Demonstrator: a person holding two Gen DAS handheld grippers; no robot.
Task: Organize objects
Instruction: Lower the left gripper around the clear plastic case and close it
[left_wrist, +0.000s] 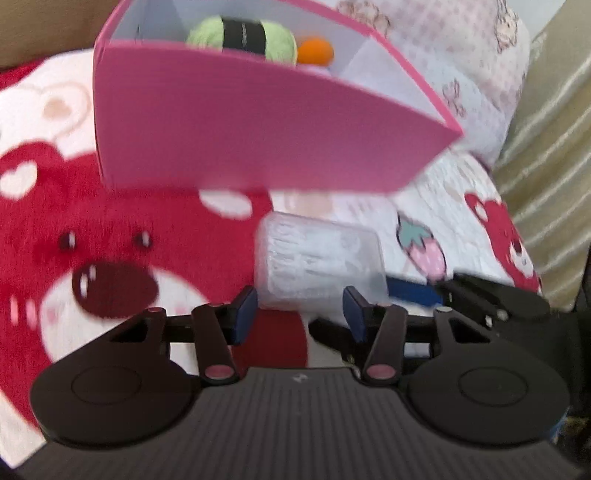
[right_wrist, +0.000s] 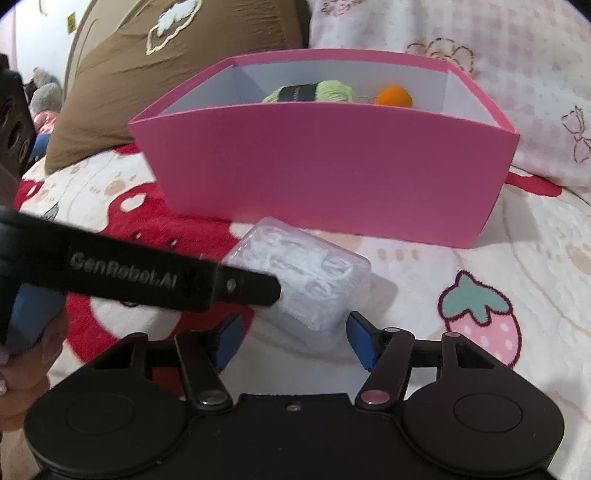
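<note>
A clear plastic case (left_wrist: 317, 258) full of small white pieces lies on the bed cover, in front of a pink box (left_wrist: 240, 140). My left gripper (left_wrist: 299, 314) is open, its blue pads on either side of the case's near end. Whether they touch it I cannot tell. In the right wrist view, the left gripper's black finger (right_wrist: 177, 280) crosses over the left side of the case (right_wrist: 314, 280). My right gripper (right_wrist: 295, 338) is open around the case's near corner, with a gap at its left pad. Green yarn (right_wrist: 317, 92) and an orange ball (right_wrist: 393, 96) lie inside the pink box (right_wrist: 325, 173).
The red and white bear-print bed cover (right_wrist: 517, 258) spreads all around. A brown pillow (right_wrist: 166, 74) leans behind the box on the left, with a pink-patterned pillow (right_wrist: 498, 55) behind on the right. A hand (right_wrist: 22, 369) holds the left gripper at the lower left.
</note>
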